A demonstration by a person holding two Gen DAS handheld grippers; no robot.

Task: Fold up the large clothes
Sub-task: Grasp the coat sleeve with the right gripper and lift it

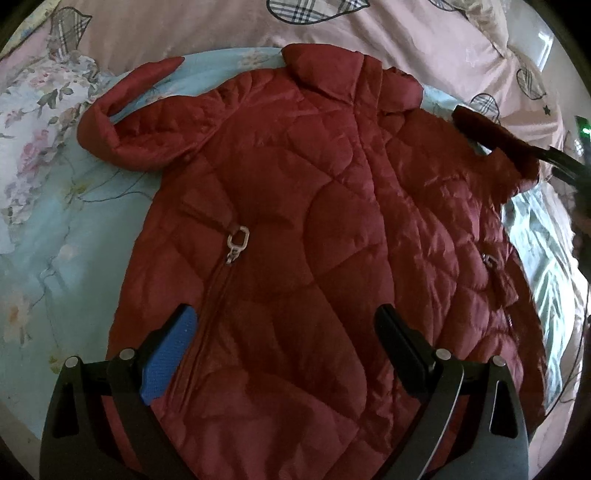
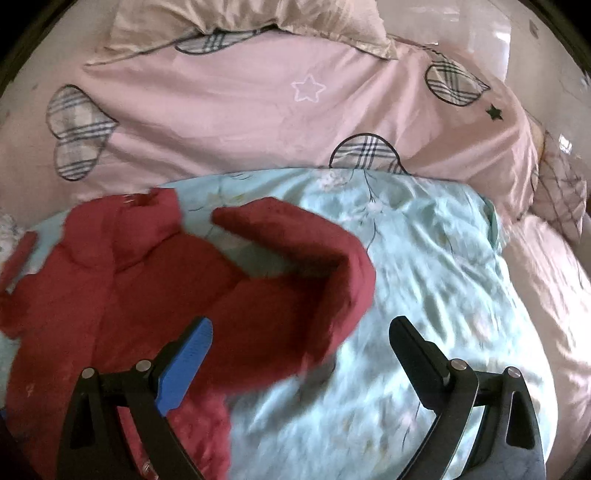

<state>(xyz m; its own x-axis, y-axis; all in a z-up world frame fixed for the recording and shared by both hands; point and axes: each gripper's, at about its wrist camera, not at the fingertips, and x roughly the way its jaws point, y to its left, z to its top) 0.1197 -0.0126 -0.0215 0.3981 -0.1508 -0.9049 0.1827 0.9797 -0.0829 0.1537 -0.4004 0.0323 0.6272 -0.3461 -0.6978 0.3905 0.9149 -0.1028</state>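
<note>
A dark red quilted jacket (image 1: 314, 221) lies spread front-up on a light blue floral quilt (image 1: 74, 229), collar away from me. Its left sleeve (image 1: 122, 122) is bent up near the shoulder. My left gripper (image 1: 288, 325) is open and empty, hovering over the jacket's lower front, beside a pocket zip pull (image 1: 238, 240). In the right wrist view the jacket's right sleeve (image 2: 295, 258) is bent, its cuff pointing left. My right gripper (image 2: 301, 336) is open and empty, just above the sleeve's bend and the quilt (image 2: 424, 277). The right gripper's own fingers show dark at the left view's right edge (image 1: 557, 158).
A pink duvet (image 2: 258, 110) with plaid heart patches lies beyond the blue quilt. A beige pillow (image 2: 240, 18) sits at the far end. A white floral cloth (image 1: 29, 110) lies to the left of the jacket.
</note>
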